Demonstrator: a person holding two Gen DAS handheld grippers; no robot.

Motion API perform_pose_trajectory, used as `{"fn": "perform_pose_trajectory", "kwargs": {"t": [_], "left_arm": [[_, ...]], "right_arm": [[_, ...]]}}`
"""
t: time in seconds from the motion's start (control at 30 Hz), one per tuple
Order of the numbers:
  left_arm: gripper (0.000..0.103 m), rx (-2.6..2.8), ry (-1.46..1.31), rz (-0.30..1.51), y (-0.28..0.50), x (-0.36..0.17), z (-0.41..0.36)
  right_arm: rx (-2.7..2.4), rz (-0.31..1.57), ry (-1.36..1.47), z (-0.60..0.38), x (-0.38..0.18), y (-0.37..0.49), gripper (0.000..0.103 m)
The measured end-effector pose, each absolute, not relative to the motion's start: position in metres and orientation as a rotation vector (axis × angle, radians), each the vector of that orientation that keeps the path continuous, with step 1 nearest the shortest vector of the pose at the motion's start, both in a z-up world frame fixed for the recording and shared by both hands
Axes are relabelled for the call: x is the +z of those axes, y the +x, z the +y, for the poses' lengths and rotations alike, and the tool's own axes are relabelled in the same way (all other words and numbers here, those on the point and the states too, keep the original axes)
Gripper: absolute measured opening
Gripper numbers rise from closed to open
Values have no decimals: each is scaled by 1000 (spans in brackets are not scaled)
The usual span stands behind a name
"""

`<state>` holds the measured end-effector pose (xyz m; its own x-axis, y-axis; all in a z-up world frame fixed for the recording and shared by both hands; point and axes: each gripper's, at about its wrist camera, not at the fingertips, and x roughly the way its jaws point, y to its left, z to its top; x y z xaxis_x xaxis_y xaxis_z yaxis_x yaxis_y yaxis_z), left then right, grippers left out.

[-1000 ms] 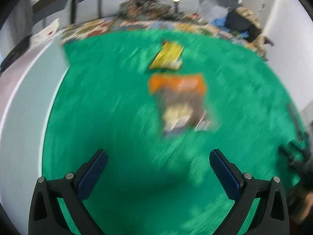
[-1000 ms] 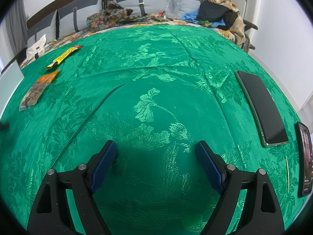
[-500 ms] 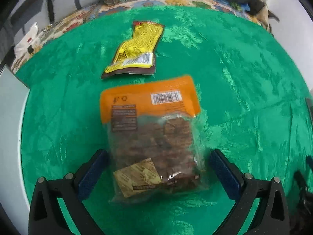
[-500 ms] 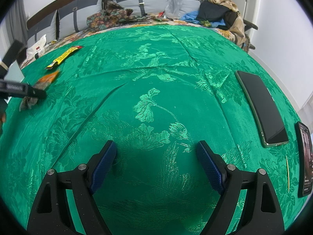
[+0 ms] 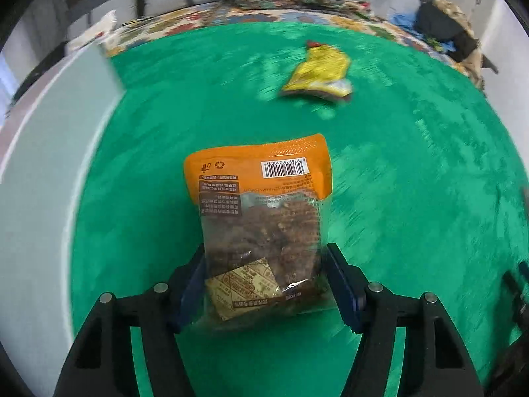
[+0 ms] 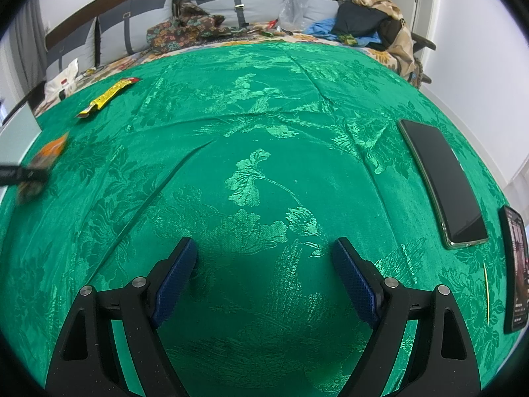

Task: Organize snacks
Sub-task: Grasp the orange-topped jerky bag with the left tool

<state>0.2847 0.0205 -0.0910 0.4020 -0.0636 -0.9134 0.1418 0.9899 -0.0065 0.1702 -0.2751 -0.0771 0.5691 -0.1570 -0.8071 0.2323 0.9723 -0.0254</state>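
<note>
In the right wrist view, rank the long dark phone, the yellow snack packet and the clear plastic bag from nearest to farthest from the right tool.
1. Phone: on the green cloth, ahead and to the right of the right tool.
2. Yellow packet: far left on the cloth.
3. Plastic bag: at the back, against the grey cushions, beyond the cloth.

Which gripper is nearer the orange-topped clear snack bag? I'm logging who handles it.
Left. The left gripper is closed on the orange-topped clear snack bag; the right gripper hangs open over green cloth, far from it.
</note>
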Motion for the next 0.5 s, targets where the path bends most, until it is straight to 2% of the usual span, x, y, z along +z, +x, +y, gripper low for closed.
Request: {"fn": "perform_pose_trajectory", "kwargs": {"t": [0.1,0.17,0.23,0.33,0.5], "left_arm": [[67,-100,70,1135,265,-91,44],[71,-90,44,1110,257,-93,56],[87,-72,26,1079,254,-97,63],[100,-69,-19,1027,252,-105,68],[103,-55,29,957,252,-110,60]], "right_arm": [[-229,938,87,-275,-77,170,87],[-229,938,87,-275,-77,170,87],[-229,938,87,-275,-77,170,87],[-229,938,87,-275,-77,170,87],[-229,938,87,-275,-77,170,87]]}}
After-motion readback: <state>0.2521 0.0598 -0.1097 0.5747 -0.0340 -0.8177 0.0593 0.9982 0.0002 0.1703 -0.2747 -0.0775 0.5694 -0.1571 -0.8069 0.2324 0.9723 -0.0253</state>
